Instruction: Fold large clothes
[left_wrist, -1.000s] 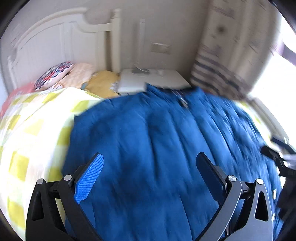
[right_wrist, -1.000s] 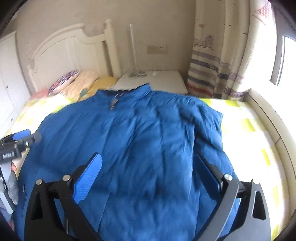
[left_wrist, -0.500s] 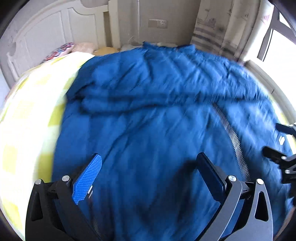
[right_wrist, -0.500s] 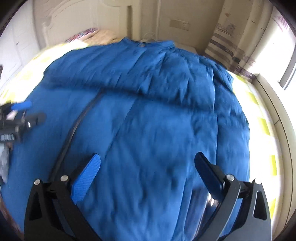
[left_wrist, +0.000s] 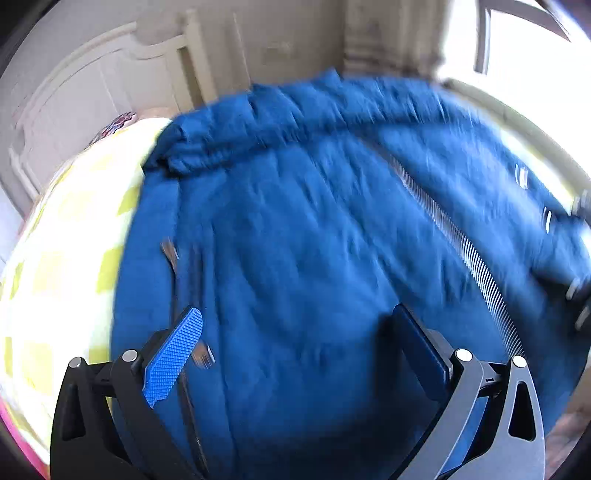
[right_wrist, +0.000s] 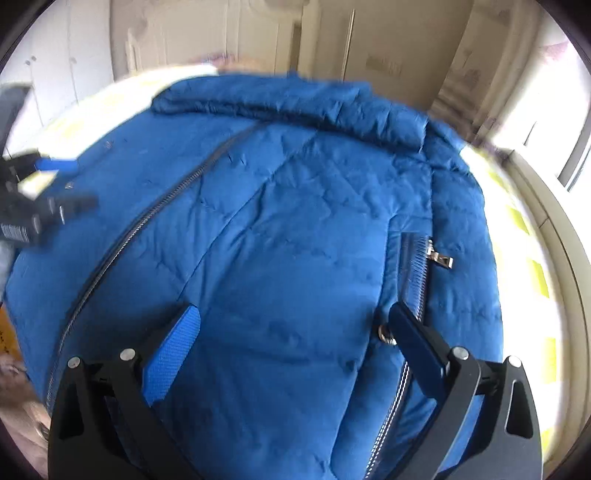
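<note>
The left gripper (left_wrist: 295, 332) and the right gripper (right_wrist: 295, 328) both hung over the near part of the blue padded jacket (right_wrist: 295, 229), each with its fingers spread wide apart and nothing between them. A second before, both had looked out across the whole garment toward the headboard; by this moment they had tipped down and come in close, so the quilted cloth filled most of each view. That reads as the approach to a first grasp near the hem, with no fold yet made. The jacket lay front up and spread flat on the yellow-checked bedspread (left_wrist: 74, 236), its main zip (right_wrist: 155, 206) running up toward the collar and a pocket zip (right_wrist: 419, 258) just beyond the right gripper's right finger. Farther off, a sleeve (right_wrist: 288, 103) lay across the chest. Beyond stood the white headboard (left_wrist: 110, 74).
</note>
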